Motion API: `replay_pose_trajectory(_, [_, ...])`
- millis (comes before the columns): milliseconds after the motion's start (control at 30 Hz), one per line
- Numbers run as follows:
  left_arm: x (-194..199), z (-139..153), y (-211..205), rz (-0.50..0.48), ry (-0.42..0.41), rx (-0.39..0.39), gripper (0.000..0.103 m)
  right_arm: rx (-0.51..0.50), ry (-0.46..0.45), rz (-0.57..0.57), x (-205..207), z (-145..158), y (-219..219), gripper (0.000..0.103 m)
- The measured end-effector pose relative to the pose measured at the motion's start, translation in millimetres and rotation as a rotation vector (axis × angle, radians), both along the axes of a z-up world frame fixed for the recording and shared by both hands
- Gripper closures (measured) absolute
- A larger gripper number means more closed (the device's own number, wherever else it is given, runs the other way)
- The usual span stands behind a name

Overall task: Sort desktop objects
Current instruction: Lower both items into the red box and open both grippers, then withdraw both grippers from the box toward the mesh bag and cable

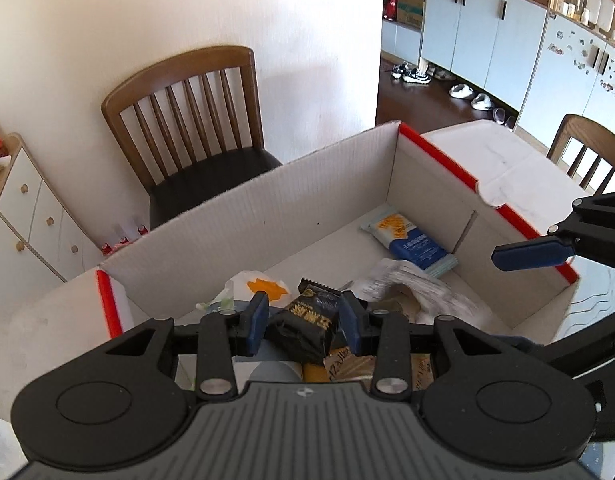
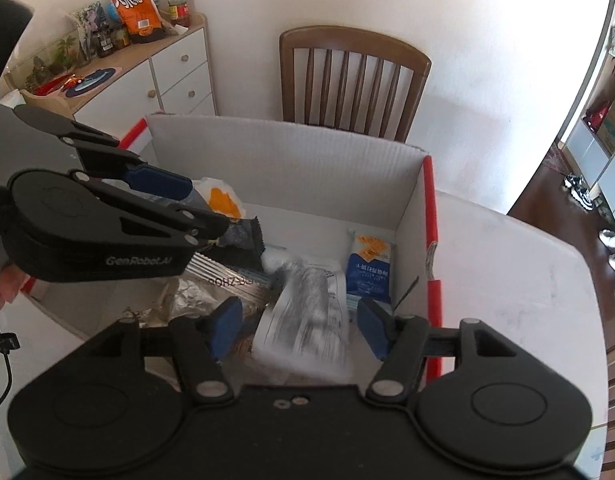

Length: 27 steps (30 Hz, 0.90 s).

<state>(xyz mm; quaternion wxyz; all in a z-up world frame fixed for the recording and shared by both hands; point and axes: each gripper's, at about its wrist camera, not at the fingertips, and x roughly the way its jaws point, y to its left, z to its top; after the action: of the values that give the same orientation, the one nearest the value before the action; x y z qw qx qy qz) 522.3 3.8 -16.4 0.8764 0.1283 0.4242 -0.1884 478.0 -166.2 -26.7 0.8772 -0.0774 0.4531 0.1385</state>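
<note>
Fingers (image 1: 257, 322) pinching crumpled black snack packet (image 1: 307, 330), gold lettering.

We held the right gripper (image 2: 299, 326) open over a blurred white paper (image 2: 307, 312) above the box (image 2: 291, 160).
</note>
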Motion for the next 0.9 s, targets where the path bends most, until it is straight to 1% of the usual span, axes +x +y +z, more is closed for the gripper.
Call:
replay_pose_trajectory(533, [-69, 54, 4, -0.029, -0.064, -0.057, 0.066, -0.003, -0.049, 0.039, -50, 38, -12, 0.040])
replay_pose_trajectory(700, [-95, 63, 4, -0.035, -0.077, -0.074, 0.066, 0.003, -0.060, 0.045, -68, 47, -18, 0.040])
replay_pose_trajectory(900, [-122, 66, 3, -0.044, -0.077, -0.098, 0.066, 0.009, -0.035, 0.045, -90, 51, -27, 0.040])
